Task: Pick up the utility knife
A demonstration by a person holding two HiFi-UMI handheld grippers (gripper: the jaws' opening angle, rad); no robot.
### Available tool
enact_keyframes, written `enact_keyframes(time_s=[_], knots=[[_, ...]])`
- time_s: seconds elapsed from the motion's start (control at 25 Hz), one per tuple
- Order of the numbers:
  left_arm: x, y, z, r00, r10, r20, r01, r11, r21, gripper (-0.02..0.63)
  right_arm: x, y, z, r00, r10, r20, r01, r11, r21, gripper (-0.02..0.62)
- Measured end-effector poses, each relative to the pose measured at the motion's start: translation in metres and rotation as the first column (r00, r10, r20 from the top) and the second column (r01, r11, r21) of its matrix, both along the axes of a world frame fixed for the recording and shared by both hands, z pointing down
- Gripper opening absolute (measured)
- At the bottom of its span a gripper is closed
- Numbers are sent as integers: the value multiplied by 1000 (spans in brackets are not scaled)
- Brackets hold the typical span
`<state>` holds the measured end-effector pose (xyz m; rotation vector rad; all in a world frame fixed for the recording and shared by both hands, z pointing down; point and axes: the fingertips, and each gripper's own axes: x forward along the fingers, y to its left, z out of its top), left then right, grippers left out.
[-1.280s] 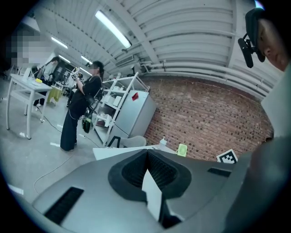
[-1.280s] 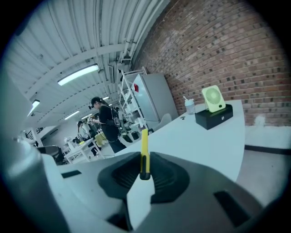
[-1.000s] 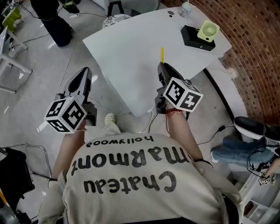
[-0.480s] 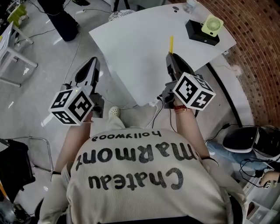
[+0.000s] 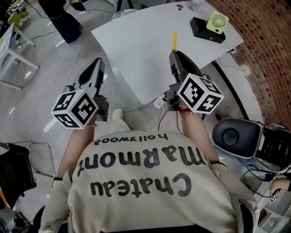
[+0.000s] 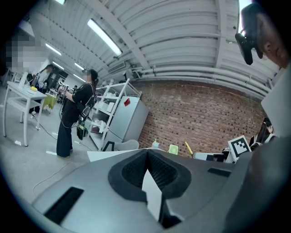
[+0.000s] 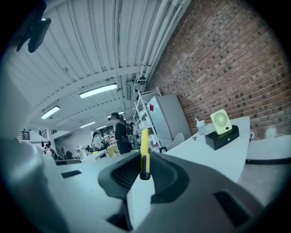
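Note:
A yellow utility knife (image 5: 174, 42) sticks out forward from my right gripper (image 5: 174, 55), which is shut on it above the near edge of the white table (image 5: 136, 50). In the right gripper view the knife (image 7: 144, 152) stands upright, pinched between the dark pads (image 7: 127, 170), clear of the tabletop. My left gripper (image 5: 96, 63) hovers over the floor to the left of the table. Its jaws meet at the tips with nothing between them, as the left gripper view (image 6: 147, 157) also shows.
A black box with a green fan (image 5: 213, 25) and a small bottle (image 5: 195, 4) stand at the table's far right. A round dark device (image 5: 234, 135) and cables lie on the floor at right. A brick wall (image 5: 268, 54) runs behind. A person (image 6: 72, 116) stands far left.
Both grippers have shifted a little forward towards the table, the right one rising with the knife still in its jaws. The round dark device has come into view at right.

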<state>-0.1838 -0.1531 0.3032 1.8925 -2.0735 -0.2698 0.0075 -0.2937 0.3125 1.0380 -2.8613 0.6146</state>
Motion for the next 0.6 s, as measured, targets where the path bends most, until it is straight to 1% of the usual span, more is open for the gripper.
enact_keyframes(time_s=[0.32,0.6], knots=[[4,17,-4,1000,-7,14,7,1000,-6,2,-2,19,-12,1000,-16,-2,17,998,58,66],[3,26,-3,1000,-9,24,9,1000,-3,2,-8,33,-13,999,-32,19,31,997,69,66]])
